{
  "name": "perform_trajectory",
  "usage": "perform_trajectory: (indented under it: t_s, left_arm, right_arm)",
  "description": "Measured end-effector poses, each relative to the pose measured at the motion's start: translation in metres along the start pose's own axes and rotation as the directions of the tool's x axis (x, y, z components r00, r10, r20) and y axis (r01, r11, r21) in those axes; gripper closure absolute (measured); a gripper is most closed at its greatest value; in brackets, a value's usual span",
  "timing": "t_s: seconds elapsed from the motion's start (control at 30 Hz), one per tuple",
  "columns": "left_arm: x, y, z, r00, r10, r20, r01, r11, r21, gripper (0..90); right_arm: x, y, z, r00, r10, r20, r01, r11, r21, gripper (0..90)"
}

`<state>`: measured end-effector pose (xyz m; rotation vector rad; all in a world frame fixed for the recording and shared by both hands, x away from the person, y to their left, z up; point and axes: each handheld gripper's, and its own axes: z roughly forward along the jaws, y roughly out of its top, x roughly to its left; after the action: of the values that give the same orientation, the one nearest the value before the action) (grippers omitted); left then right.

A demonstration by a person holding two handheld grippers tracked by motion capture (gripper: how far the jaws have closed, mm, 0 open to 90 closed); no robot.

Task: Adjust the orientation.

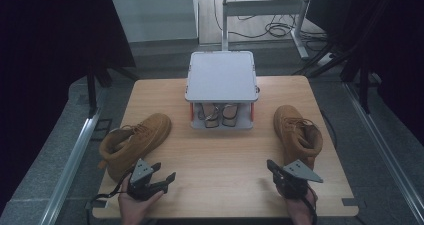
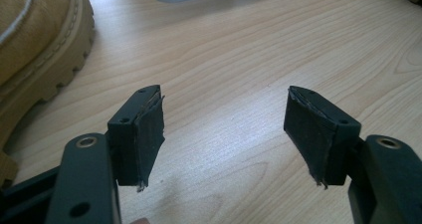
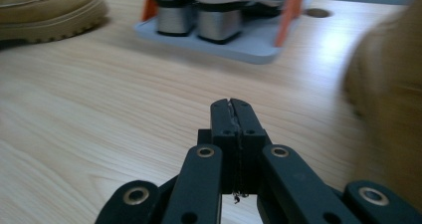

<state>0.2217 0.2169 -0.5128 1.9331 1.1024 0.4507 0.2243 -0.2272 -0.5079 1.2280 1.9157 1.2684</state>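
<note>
Right gripper (image 3: pixel 233 104) jaws closed, empty; right boot (image 3: pixel 388 99) just beside, untouched.

Both grippers black: left gripper (image 1: pixel 167 177) and right gripper (image 1: pixel 270 166) carry grey triangular plates, brass-ringed rivets, frayed black pads (image 2: pixel 149 129), trailing cables.

This looks like a lab or test room set up for recorded handling trials, not a home. A bare wooden table (image 1: pixel 220 150) stands alone on a grey floor (image 1: pixel 45 155), hemmed in by black curtains (image 1: pixel 50 30) and metal rails (image 1: pixel 70 160). Behind it loose cables (image 1: pixel 272 30) lie around the foot of a metal stand (image 1: pixel 265 7), and a small grey two-level rack (image 1: pixel 221 77) sits at the table's far edge.
</note>
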Motion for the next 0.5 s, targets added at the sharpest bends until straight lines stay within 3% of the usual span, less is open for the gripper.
perform_trajectory:
  t_s: [0.2,0.5]
  left_arm:
    - [0.002,-0.001,0.001,0.9999,-0.011,-0.002,0.011,0.9999,0.010,32.0]
    - [0.005,-0.003,0.001,0.9996,-0.025,-0.010,0.025,0.9996,0.010,31.9]
  right_arm:
    - [-0.025,-0.007,-0.011,0.9965,0.064,0.053,-0.064,0.998,-0.010,89.2]
    - [-0.045,-0.009,-0.015,0.9925,0.092,0.080,-0.091,0.996,-0.022,89.3]
